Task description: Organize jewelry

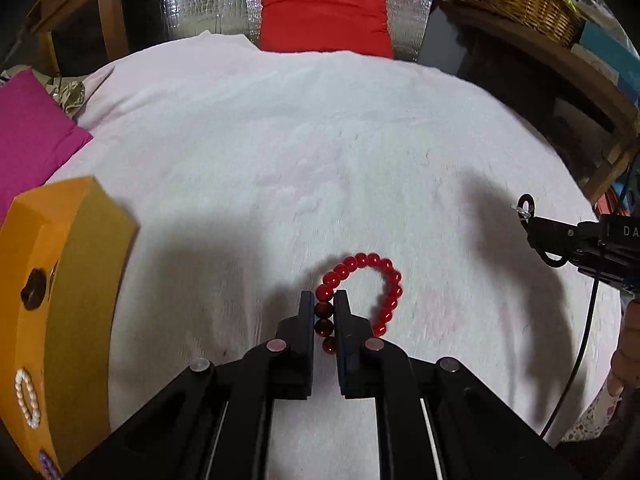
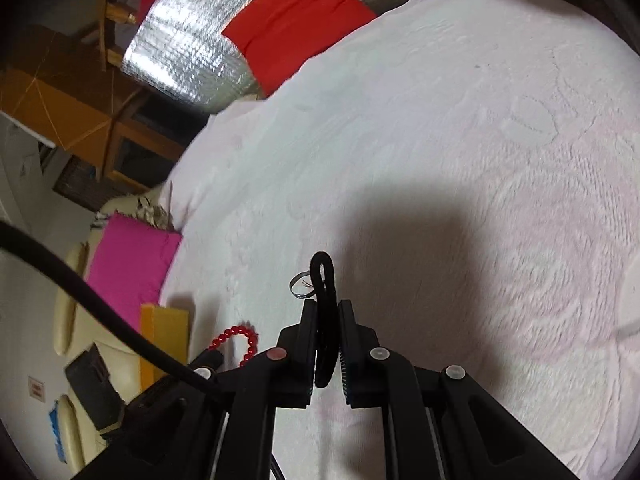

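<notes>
L gripper [image 1: 324, 312] clamped on red bead bracelet [image 1: 362, 292]; orange box [image 1: 68, 280] lies to its left, nearer this hand. R gripper [image 2: 328, 320] pinches black cord w/ ring [image 2: 323, 280].

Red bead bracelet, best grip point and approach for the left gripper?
Pinch across one strand of the red bead bracelet, as the left gripper does now: fingers straddling the near-left arc, one inside the loop, one outside. It is a thin open ring lying on the white cloth, so come from the near side along that arc.
</notes>
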A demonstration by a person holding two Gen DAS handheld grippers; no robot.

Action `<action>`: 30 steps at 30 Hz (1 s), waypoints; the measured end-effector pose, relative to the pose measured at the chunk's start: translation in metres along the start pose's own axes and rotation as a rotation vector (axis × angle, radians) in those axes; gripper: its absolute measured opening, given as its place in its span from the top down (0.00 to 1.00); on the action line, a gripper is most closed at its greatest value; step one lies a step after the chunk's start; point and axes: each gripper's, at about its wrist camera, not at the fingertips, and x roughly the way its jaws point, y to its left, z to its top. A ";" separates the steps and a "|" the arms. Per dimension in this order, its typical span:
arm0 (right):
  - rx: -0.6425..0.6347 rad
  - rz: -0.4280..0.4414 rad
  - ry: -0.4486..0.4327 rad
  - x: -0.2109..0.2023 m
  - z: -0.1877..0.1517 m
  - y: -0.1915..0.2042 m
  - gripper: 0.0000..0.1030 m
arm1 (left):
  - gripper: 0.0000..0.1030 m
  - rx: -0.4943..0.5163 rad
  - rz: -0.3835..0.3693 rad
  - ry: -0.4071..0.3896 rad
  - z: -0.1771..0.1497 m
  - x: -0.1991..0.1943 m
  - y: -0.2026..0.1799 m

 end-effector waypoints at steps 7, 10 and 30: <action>-0.154 -0.204 0.068 0.024 -0.027 0.021 0.88 | 0.90 0.028 0.000 0.072 -0.005 0.013 0.001; -0.190 -0.235 0.066 0.026 -0.028 0.028 0.88 | 0.74 0.027 -0.031 0.087 -0.003 0.012 0.003; -0.163 -0.259 0.089 0.031 -0.011 0.022 0.78 | 0.25 0.179 0.123 0.069 0.004 0.023 -0.024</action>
